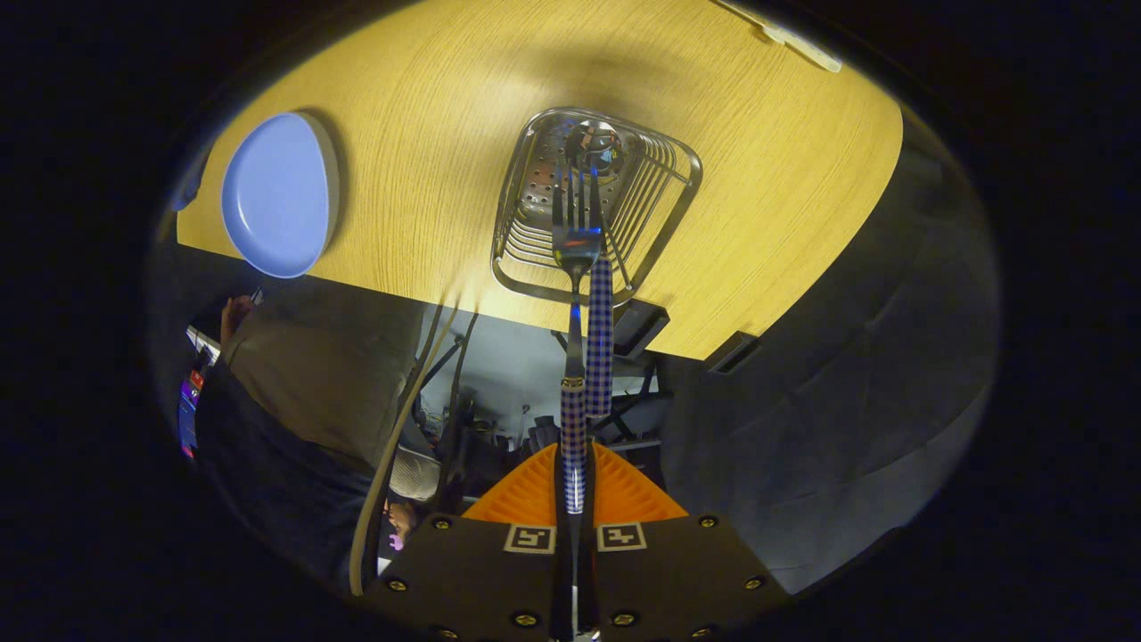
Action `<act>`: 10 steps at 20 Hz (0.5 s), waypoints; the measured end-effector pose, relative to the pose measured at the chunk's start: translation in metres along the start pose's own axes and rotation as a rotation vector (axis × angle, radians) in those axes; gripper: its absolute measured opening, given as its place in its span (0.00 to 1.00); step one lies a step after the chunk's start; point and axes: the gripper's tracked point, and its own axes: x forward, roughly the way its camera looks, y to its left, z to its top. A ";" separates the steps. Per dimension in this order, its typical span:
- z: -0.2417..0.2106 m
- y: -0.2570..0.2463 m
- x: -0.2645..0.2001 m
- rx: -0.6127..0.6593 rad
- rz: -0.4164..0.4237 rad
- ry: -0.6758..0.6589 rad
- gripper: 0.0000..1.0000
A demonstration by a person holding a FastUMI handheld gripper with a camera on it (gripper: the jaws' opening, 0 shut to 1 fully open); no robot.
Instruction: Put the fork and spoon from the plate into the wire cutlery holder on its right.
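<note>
The gripper [575,499] has its jaws pinching the fork [575,259] by its checked handle, tines hanging over the holder [535,272]. The spoon [599,294] already stands in the holder. Beside the holder on the counter [428,134] lies the plate [278,194].

Plate [278,194]: plain pale blue, nr desk's [758,178] edge. Desk: yellow-tan woodgrain. Wire cutlery holder [595,207]: shiny silver, perforated base. Fork [575,357]: silver tines, blue-white check handle, pinched betw gripper [575,486] fingers. Spoon [599,267]: silver bowl, same blue-white check handle.
</note>
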 end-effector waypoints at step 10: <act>0.014 -0.001 -0.010 0.012 -0.030 0.146 0.03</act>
